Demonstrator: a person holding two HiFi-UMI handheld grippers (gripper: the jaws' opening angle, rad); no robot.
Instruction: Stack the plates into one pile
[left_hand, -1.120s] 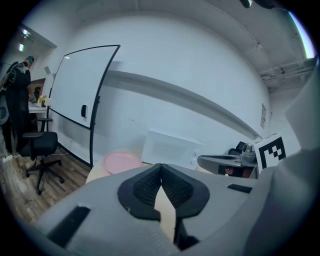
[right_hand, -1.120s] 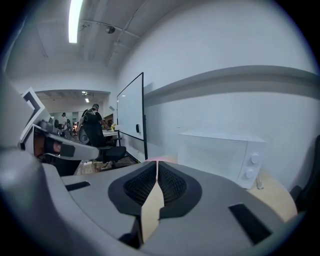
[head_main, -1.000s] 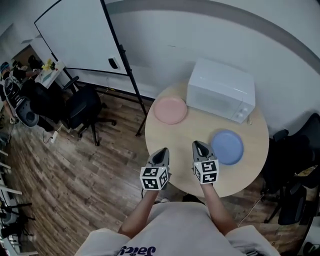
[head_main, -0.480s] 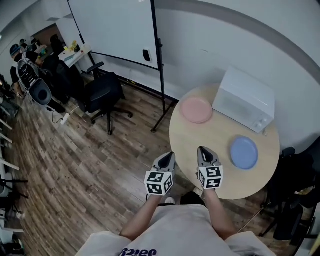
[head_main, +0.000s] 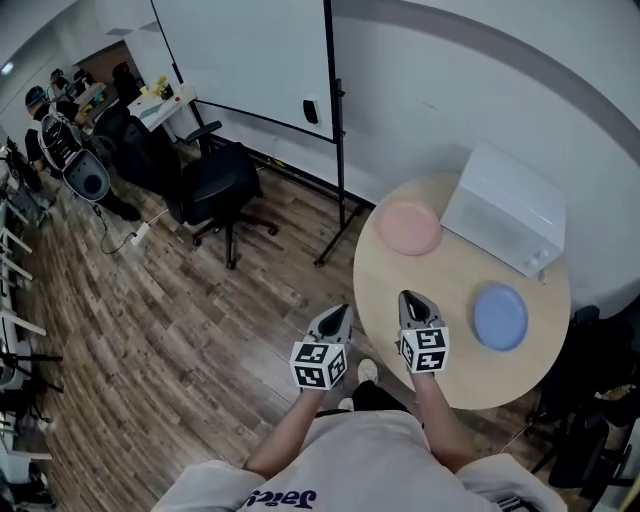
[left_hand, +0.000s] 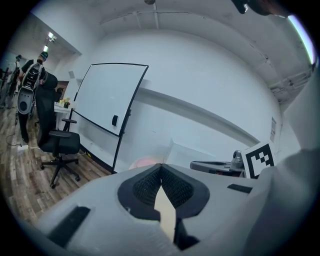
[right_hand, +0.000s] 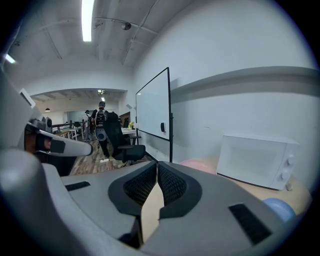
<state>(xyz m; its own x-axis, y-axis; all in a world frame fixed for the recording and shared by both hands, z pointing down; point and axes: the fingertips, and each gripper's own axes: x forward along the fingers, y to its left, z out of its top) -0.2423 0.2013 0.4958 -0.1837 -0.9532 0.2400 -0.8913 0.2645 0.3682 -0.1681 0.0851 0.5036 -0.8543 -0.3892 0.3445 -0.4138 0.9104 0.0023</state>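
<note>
Left gripper (left_hand: 161, 169), jaws together, hides most of the pink plate (left_hand: 145, 162) in its view; right gripper (right_hand: 156, 169) likewise closed. Blue plate (head_main: 500, 317) lies flat near the desk's (head_main: 460, 270) right edge.

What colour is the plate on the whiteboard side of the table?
The plate is pink, and it shows best in the head view.

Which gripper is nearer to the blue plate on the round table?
Right. The right gripper is over the table's near edge, left of the blue plate in the head view; the left gripper is farther left, beyond the table's edge.
</note>
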